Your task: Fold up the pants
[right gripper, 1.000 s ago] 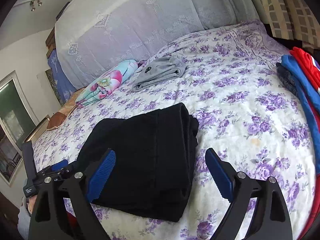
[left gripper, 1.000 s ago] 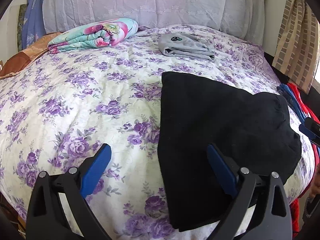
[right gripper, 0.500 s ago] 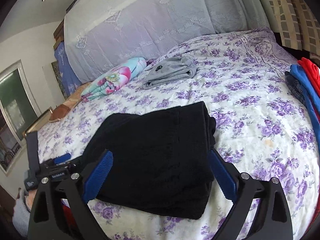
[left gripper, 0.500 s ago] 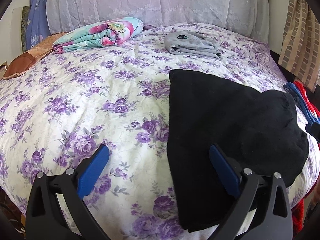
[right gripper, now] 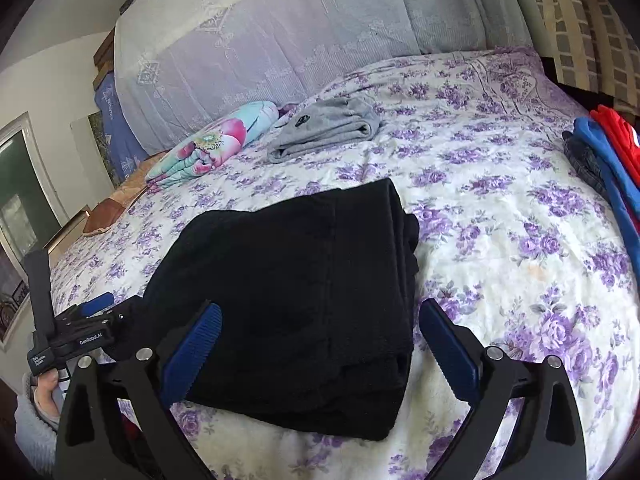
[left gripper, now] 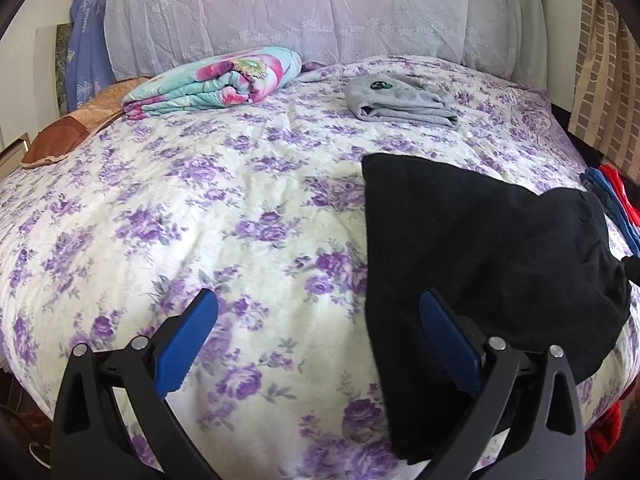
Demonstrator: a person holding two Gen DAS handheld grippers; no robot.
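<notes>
Black pants [left gripper: 480, 260] lie folded into a thick rectangle on the purple-flowered bedspread [left gripper: 200, 200], near its front edge. My left gripper [left gripper: 316, 298] is open above the bed. Its right finger hangs over the pants' left edge and its left finger over bare bedspread. In the right wrist view the pants [right gripper: 300, 280] fill the middle. My right gripper [right gripper: 320, 307] is open just in front of the folded stack, its pads clear of the cloth. The left gripper [right gripper: 80, 320] shows at the pants' left side, held by a hand [right gripper: 44, 396].
A folded grey garment [left gripper: 400, 100] and a rolled floral blanket [left gripper: 216, 80] lie near the lace-covered headboard [left gripper: 320, 12]. Blue and red clothes [right gripper: 608, 152] are piled at the bed's right edge. A brown cushion [left gripper: 68, 136] sits far left.
Both pairs of jaws have spread slightly wider. The right wrist view has swung so the pants sit more squarely between its fingers. The pants themselves have not moved.
</notes>
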